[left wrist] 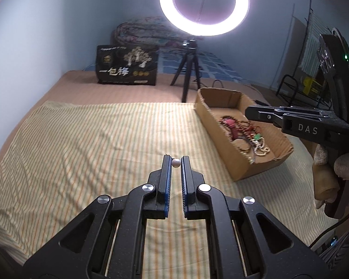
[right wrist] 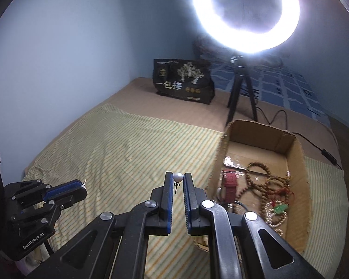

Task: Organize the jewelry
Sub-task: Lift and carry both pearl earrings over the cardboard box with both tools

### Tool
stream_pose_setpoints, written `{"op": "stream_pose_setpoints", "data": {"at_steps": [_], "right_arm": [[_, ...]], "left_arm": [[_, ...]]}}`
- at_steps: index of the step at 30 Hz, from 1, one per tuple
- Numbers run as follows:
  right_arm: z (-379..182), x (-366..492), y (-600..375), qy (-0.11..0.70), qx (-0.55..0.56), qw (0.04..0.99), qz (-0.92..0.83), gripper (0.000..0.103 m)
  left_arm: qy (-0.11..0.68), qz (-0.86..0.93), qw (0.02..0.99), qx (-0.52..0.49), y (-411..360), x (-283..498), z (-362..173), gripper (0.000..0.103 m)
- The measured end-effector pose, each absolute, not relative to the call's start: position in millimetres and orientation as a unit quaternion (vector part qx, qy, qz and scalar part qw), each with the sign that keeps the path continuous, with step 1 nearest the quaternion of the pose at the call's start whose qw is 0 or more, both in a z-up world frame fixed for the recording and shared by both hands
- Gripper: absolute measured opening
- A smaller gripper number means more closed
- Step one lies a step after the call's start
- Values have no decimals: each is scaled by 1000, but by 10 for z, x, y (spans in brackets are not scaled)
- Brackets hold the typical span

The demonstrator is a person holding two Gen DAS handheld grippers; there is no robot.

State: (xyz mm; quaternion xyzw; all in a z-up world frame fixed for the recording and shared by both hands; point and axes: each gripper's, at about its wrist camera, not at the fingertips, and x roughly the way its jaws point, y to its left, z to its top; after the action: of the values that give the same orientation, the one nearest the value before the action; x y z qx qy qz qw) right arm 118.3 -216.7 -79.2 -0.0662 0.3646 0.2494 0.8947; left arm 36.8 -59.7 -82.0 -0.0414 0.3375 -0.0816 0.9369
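My left gripper (left wrist: 176, 160) is shut on a small pearl earring (left wrist: 176, 163), pinched at the fingertips above the striped cloth (left wrist: 93, 139). My right gripper (right wrist: 178, 174) is shut on a second pearl earring (right wrist: 178, 177), its thin post hanging down between the pads. To the right lies an open cardboard box (right wrist: 299, 162) holding wooden bead necklaces (right wrist: 260, 186), a red strap (right wrist: 230, 182) and a green pendant (right wrist: 281, 208). The right wrist view shows the left gripper (right wrist: 83, 185) low at the left, a tiny post at its tip. The right gripper (left wrist: 248, 113) hovers over the box (left wrist: 211, 121).
A lit ring light (left wrist: 203, 4) on a black tripod (left wrist: 188, 74) stands behind the box. A black printed bag (left wrist: 127, 66) sits at the back near the blue wall, with a rolled quilt (left wrist: 139, 32) behind. A cable (right wrist: 314, 143) runs along the box's right side.
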Motion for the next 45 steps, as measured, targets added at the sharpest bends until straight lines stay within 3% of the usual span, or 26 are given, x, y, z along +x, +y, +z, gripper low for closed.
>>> {"op": "stream_pose_setpoints", "data": {"at_steps": [25, 45], "right_arm": [[-722, 1282, -3177, 370, -13, 915, 162, 6], [-883, 1649, -3271, 390, 2, 911, 138, 6]], "left_arm": [[351, -176, 920, 17, -1543, 1106, -598, 6], [387, -194, 901, 9, -1785, 1580, -911, 6]]}}
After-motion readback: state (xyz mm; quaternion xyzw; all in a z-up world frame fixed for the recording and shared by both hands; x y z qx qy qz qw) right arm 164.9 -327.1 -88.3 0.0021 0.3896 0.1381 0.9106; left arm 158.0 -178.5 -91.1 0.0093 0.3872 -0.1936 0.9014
